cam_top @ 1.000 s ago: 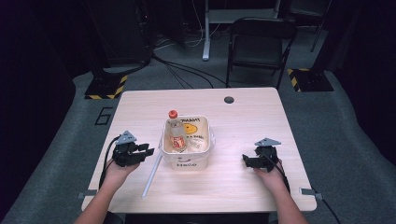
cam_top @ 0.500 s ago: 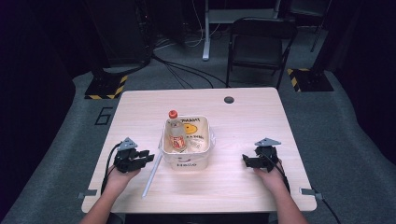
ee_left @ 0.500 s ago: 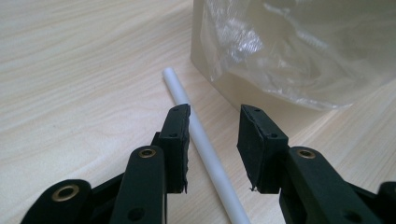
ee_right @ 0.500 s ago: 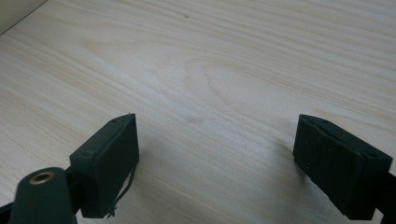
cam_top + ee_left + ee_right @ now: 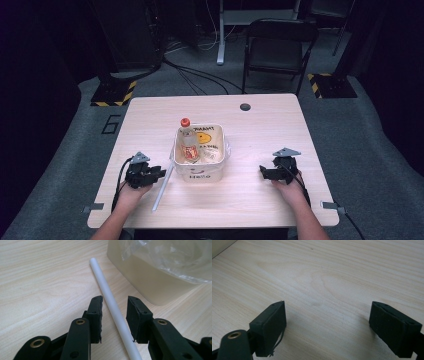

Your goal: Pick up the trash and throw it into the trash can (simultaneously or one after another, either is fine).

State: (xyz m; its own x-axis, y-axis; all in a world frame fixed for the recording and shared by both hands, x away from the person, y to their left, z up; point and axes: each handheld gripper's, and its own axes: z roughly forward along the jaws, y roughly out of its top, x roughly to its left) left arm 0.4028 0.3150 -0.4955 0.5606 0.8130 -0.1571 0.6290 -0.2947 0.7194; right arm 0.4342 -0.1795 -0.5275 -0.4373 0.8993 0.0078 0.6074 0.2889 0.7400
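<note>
Left gripper [image 5: 159, 174] low on the table [image 5: 260, 130], at about 8 o'clock from the table's centre, held in the person's left hand [image 5: 131, 192]. In the left gripper view its jaws straddle a white plastic tube [image 5: 111, 303]; small gaps show on both sides, so the pads are not pressing on it. Jaws partly apart; nothing clamped.

The white plastic tube [image 5: 163, 186] lies flat on the wood, running from about 7 o'clock up toward 1 o'clock in the high view, its far end just beside the left wall of the cream tub [image 5: 200, 176]. Whether it touches the tub I cannot tell.

Cream tub sits near the table's centre, dark lettering on its front wall. Inside: a clear bottle [image 5: 187, 142] with an orange cap and red label, leaning at the tub's left side; crumpled clear plastic wrap [image 5: 175, 257] at the right side and over the rim. A yellow printed shape shows on the tub's inner back wall.

A small dark round grommet [image 5: 245, 106] at 12 o'clock near the far edge.

Right gripper [image 5: 263, 173] at about 4 o'clock, well apart from the tub, held in the right hand [image 5: 290, 187]. Jaws wide apart over bare wood in the right gripper view, nothing between them.
</note>
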